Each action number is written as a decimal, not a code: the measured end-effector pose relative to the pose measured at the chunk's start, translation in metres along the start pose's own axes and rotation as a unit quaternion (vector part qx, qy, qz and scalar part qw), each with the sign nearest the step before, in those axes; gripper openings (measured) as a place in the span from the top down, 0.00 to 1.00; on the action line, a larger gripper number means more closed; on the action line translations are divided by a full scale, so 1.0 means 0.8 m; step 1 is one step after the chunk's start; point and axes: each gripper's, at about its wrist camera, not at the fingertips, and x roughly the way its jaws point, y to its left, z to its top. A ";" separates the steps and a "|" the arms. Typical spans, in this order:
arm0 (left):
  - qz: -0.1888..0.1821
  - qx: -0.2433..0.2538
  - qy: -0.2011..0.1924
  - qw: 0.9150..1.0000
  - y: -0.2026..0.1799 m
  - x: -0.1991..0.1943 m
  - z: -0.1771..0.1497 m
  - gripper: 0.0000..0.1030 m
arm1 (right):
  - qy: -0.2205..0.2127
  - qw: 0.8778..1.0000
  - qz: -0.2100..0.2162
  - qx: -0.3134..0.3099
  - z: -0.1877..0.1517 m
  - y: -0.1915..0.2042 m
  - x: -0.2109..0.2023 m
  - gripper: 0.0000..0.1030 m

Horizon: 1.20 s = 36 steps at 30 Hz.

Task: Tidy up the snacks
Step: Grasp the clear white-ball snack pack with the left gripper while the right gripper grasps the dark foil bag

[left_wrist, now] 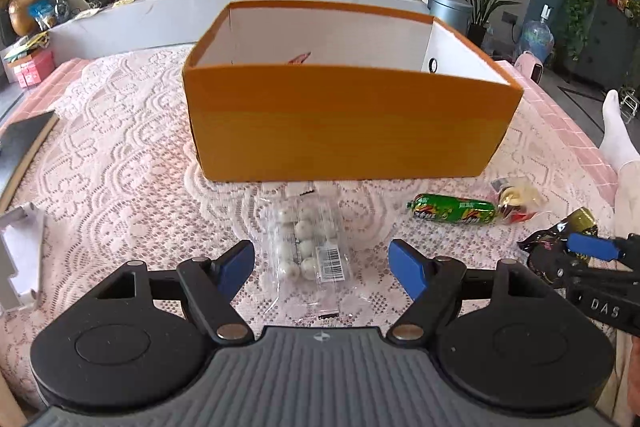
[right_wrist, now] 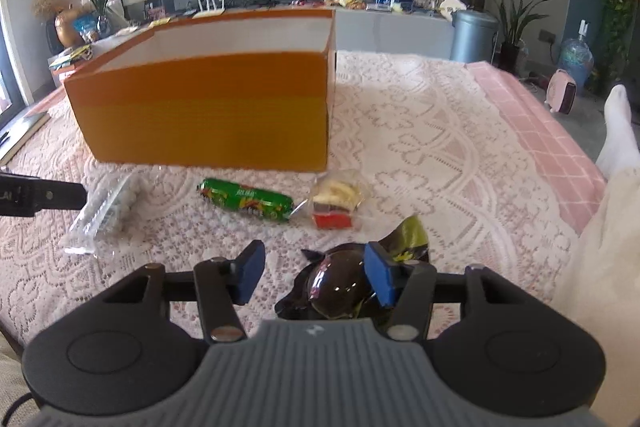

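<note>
An orange cardboard box point(left_wrist: 340, 123) point(right_wrist: 208, 123) stands open-topped on the lace cloth, with a red item point(left_wrist: 298, 58) just showing inside. My left gripper point(left_wrist: 322, 263) is open wide, straddling a clear bag of white balls point(left_wrist: 306, 239) point(right_wrist: 104, 211) without touching it. My right gripper point(right_wrist: 316, 271) is open around a dark glossy packet point(right_wrist: 336, 279) point(left_wrist: 552, 251); its right pad point(right_wrist: 378, 275) is against the packet while the left pad stands clear. A green sausage point(left_wrist: 452, 209) point(right_wrist: 246, 201) and a clear yellow-and-red snack pack point(left_wrist: 516, 201) point(right_wrist: 336, 203) lie in front of the box.
A person's leg in a white sock point(left_wrist: 618, 131) point(right_wrist: 618, 131) lies along the right edge. A dark flat board point(left_wrist: 24, 143) and a white plastic piece point(left_wrist: 20, 255) sit at the left. Behind the table are a TV counter and a grey bin point(right_wrist: 474, 35).
</note>
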 end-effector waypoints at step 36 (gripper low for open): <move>0.009 0.002 0.011 1.000 -0.004 0.071 -0.008 0.16 | 0.013 0.996 -0.057 -0.071 -0.002 0.029 0.038 0.55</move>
